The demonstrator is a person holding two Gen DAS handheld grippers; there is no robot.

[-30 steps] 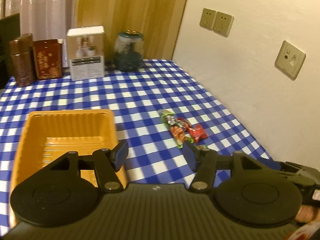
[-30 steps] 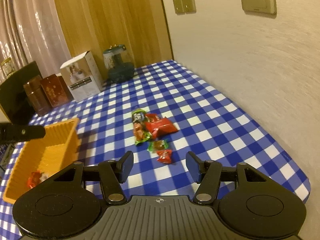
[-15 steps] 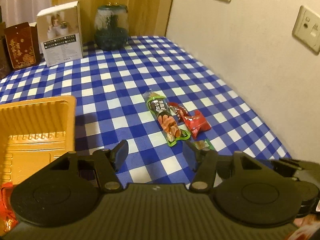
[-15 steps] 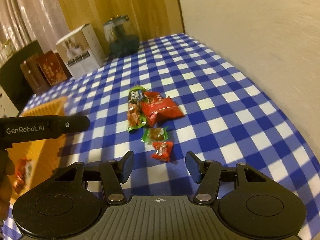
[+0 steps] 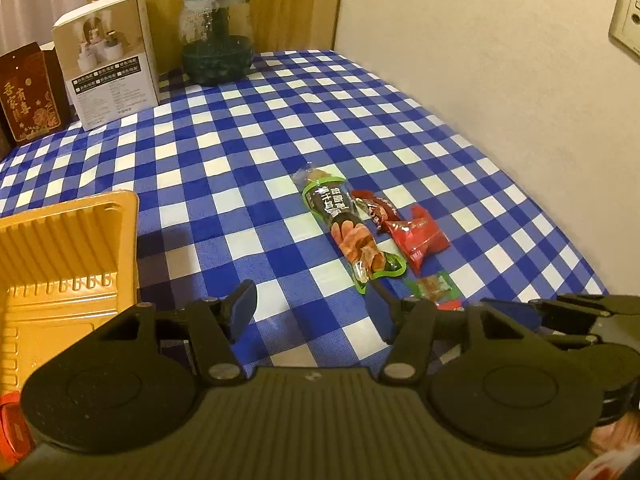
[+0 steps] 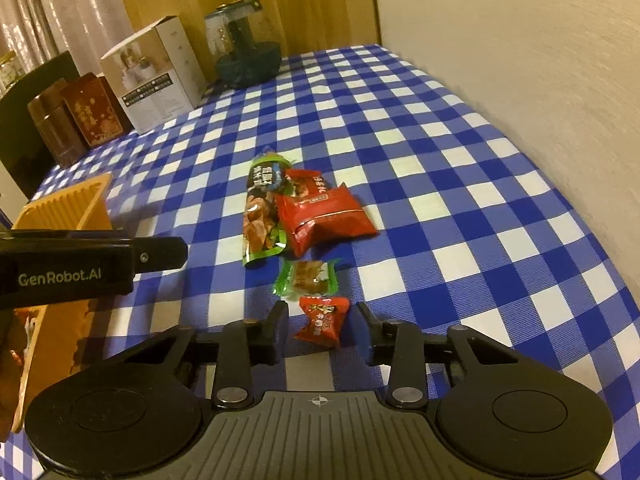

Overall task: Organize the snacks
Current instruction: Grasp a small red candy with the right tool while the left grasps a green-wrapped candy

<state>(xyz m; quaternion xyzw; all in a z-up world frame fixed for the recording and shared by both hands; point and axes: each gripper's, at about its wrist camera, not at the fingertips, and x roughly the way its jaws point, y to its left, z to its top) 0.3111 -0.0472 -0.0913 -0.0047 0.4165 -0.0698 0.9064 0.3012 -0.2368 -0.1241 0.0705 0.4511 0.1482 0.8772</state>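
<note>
Several snack packets lie in a loose heap on the blue checked tablecloth: a long green packet, a red packet, a green-wrapped candy and a small red candy. My right gripper is low over the cloth and its jaws are closing. The small red candy sits between them, with a thin gap on each side. My left gripper stands open over bare cloth, just short of the green packet. A yellow tray is at the left, with a red snack inside.
At the back of the table stand a white box, a glass jar with a green lid and brown tins. A plain wall runs close along the table's right edge. The left gripper's black body reaches in beside the tray.
Both grippers have come forward and down toward the snack heap. The right jaws have narrowed around the small red candy. The left jaws kept their width.
</note>
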